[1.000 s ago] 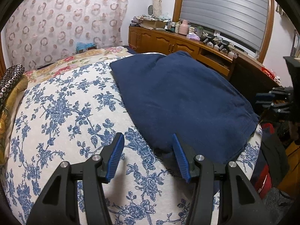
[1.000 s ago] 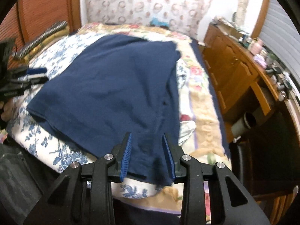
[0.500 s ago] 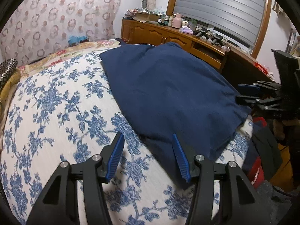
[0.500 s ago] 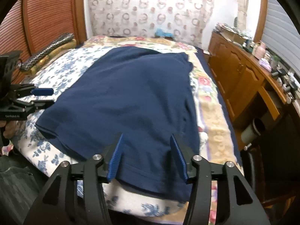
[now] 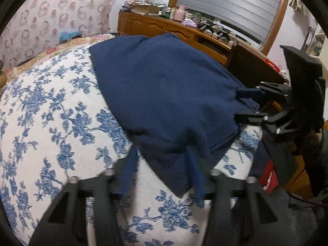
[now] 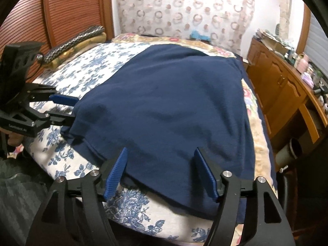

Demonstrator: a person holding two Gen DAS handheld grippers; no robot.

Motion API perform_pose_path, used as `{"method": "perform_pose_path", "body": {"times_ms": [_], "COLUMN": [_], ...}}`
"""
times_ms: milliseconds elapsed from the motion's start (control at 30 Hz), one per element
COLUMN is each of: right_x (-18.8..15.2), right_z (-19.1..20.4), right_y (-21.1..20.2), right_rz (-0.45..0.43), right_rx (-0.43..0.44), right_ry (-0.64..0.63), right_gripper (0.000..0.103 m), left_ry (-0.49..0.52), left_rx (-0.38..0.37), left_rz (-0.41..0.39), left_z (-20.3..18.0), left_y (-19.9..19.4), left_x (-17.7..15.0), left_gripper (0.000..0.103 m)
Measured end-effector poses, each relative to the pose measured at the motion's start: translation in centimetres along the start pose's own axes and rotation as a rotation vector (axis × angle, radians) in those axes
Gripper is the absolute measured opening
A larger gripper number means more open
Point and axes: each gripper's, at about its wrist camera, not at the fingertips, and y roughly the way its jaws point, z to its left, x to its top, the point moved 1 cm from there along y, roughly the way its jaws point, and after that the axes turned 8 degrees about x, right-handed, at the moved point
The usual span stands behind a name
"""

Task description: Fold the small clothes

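A navy blue garment [image 5: 164,94] lies spread flat on a bed with a blue floral cover [image 5: 51,123]; it also shows in the right wrist view [image 6: 174,106]. My left gripper [image 5: 162,170] is open at the garment's near left corner, its blue pads blurred, one on each side of the corner. My right gripper [image 6: 160,172] is open over the near right hem, empty. Each gripper shows in the other's view: the right one [image 5: 248,104] at the garment's right edge, the left one [image 6: 61,108] at its left edge.
A wooden sideboard [image 5: 168,28] cluttered with small items runs along the bed's right side under a shuttered window. A patterned curtain [image 6: 184,10] hangs behind the bed. A wooden headboard [image 6: 71,10] and a cushion [image 6: 78,39] stand at the left. The bed edge lies just below both grippers.
My left gripper has moved right and forward onto the garment's near corner. My right gripper has opened wider and let go of the hem. The garment lies flatter.
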Motion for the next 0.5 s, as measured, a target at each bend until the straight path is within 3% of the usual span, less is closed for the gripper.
{"method": "perform_pose_path", "body": {"times_ms": [67,133,300,500], "right_x": [-0.1,-0.1,-0.4,-0.7], "right_z": [0.2,0.6,1.3,1.6], "right_y": [0.3,0.5,0.4,0.6], "right_rz": [0.014,0.021,0.023,0.045], "right_rx": [0.006,0.018,0.047,0.049], "right_ry": [-0.009,-0.02,-0.042,-0.061], "right_gripper": [0.071,0.071,0.073,0.074], "left_ry": [0.006,0.02,-0.006,-0.001], "left_rx": [-0.023,-0.015,-0.052,-0.03], "left_rz": [0.001,-0.018,-0.107,-0.182], "left_z": [-0.3,-0.6,-0.6,-0.7], "left_y": [-0.1,-0.6,-2.9,-4.3], "left_x": [0.1,0.5,2.8,5.8], "left_gripper": [0.016,0.008,0.005,0.005]}}
